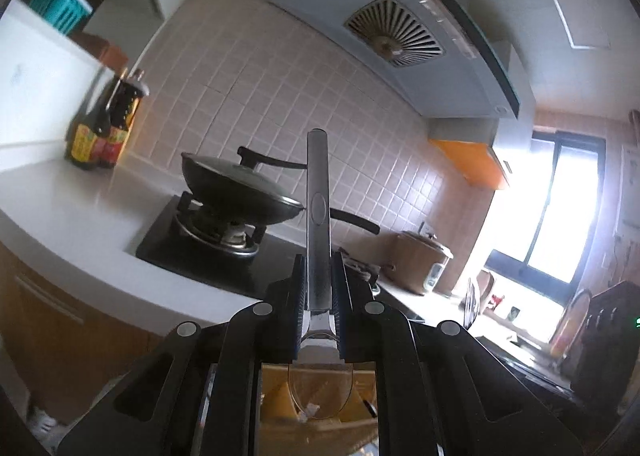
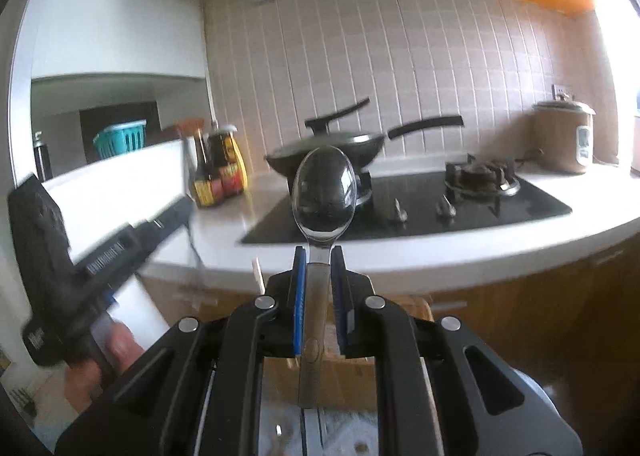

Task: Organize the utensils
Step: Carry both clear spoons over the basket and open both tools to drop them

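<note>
My left gripper (image 1: 319, 288) is shut on a steel utensil (image 1: 318, 208). Its flat handle points up and away; the working end is hidden low between the fingers. My right gripper (image 2: 319, 276) is shut on a steel spoon (image 2: 323, 192) by its neck, bowl up and forward, handle running back under the fingers. Both are held in the air in front of the counter. The left gripper's body (image 2: 80, 268), held by a hand, shows at the left of the right wrist view.
A white counter (image 2: 400, 260) carries a black hob (image 2: 420, 208) with a lidded black wok (image 1: 236, 188), two sauce bottles (image 1: 100, 136) and a rice cooker (image 2: 568, 140). A range hood (image 1: 392, 36) hangs above. A teal basket (image 2: 120, 140) sits far left.
</note>
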Demonstrator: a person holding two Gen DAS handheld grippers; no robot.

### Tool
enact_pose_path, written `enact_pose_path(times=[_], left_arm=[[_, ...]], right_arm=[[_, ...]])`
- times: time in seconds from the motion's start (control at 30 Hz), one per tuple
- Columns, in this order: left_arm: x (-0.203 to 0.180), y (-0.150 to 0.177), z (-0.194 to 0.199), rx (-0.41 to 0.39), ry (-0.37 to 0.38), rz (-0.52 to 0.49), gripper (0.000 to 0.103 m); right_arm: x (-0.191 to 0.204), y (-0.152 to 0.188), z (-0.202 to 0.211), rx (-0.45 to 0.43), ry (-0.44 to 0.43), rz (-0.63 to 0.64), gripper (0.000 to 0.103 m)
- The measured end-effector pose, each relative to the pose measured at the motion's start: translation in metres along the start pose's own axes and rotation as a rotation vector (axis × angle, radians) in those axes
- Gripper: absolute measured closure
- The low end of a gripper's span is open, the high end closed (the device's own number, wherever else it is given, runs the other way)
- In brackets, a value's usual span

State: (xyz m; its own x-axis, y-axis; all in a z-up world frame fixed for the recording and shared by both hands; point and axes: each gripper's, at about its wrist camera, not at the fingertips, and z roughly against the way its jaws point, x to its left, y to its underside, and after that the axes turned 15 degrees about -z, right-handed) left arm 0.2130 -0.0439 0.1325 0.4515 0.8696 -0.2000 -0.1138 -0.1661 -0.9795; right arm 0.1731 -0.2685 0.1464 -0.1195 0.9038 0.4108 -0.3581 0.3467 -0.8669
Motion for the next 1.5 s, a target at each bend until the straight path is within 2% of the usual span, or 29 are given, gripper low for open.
enact_pose_path(times=[0.17,0.27,0.4,0.53,0.7,0.83,1.03,1.13,1.4,1.5], left_arm=[[0.014,0.019,-0.027,0.009,-0.024,0.023,0.092],[0.018,0.034,-0.04,0.026,-0.095,0.008,0.093],[0.019,0.046,-0.05,0.042,-0.14,-0.02,0.092],[0.015,0.054,-0.049,0.02,-0.2,-0.066,0.092],[0.009,0.06,-0.045,-0.004,-0.237,-0.103,0.093],[0.005,0.065,-0.045,0.002,-0.235,-0.122,0.093],[0.016,0.061,-0.039,-0.002,-0.24,-0.084,0.093],[0.025,0.053,-0.033,-0.019,-0.242,-0.041,0.093],[0.04,0.033,-0.012,-0.051,-0.258,-0.039,0.092],[0.045,0.027,-0.001,-0.046,-0.254,-0.039,0.085]], right_arm=[[0.014,0.0,-0.024,-0.071,0.032,0.072,0.093],[0.015,0.007,-0.037,-0.093,0.06,0.12,0.093],[0.008,0.012,-0.05,-0.092,0.071,0.123,0.093],[-0.003,0.018,-0.062,-0.063,0.073,0.103,0.093],[-0.008,0.029,-0.068,-0.054,0.077,0.119,0.093],[-0.009,0.036,-0.072,-0.032,0.069,0.124,0.093],[-0.018,0.042,-0.083,0.042,0.049,0.087,0.093],[-0.023,0.044,-0.084,0.049,0.051,0.072,0.093],[-0.018,0.055,-0.08,0.033,0.07,0.122,0.09],[-0.021,0.054,-0.075,0.04,0.059,0.095,0.09]])
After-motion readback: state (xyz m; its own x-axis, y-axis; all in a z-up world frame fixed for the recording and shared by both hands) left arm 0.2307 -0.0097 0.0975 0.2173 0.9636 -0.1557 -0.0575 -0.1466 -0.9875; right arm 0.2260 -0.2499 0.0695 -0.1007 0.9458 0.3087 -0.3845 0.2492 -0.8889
